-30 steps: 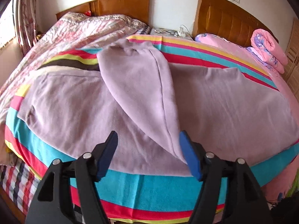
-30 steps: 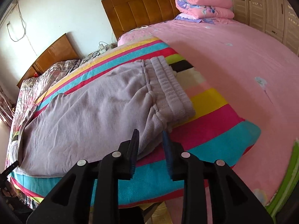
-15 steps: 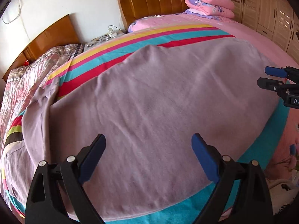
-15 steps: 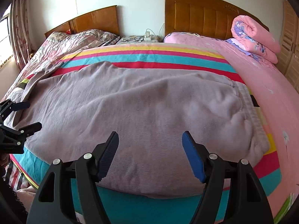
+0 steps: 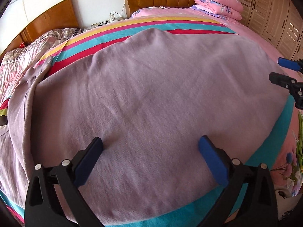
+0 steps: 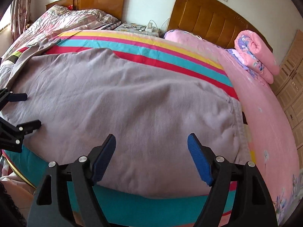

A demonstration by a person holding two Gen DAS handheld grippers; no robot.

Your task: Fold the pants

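Note:
Lilac sweatpants (image 5: pixel 151 87) lie spread flat on a striped blanket (image 5: pixel 170 21), with the ribbed waistband (image 6: pixel 237 124) at the right end. My left gripper (image 5: pixel 151 141) hovers low over the near part of the cloth. Its jaws are opening wide and its pads (image 5: pixel 212 158) press on nothing. My right gripper (image 6: pixel 151 139) hangs over the near edge by the waistband end, its jaws also opening, with only flat cloth beneath. Each gripper shows in the other's view: the right gripper (image 5: pixel 280 70) at the right edge, the left gripper (image 6: pixel 24 111) at the left edge.
A rolled pink quilt (image 6: pixel 255 56) lies at the head of the pink bed (image 6: pixel 265 123), by a wooden headboard (image 6: pixel 208 19). A nightstand (image 6: pixel 136 27) with chargers stands between the two beds. A patterned quilt (image 6: pixel 62 21) covers the left bed. Wardrobe doors (image 5: pixel 274 15) line the right.
Both grippers have swung round over the middle of the pants and their jaws have widened. The leg end that hung between the left jaws now lies flat. The right gripper left the waistband corner.

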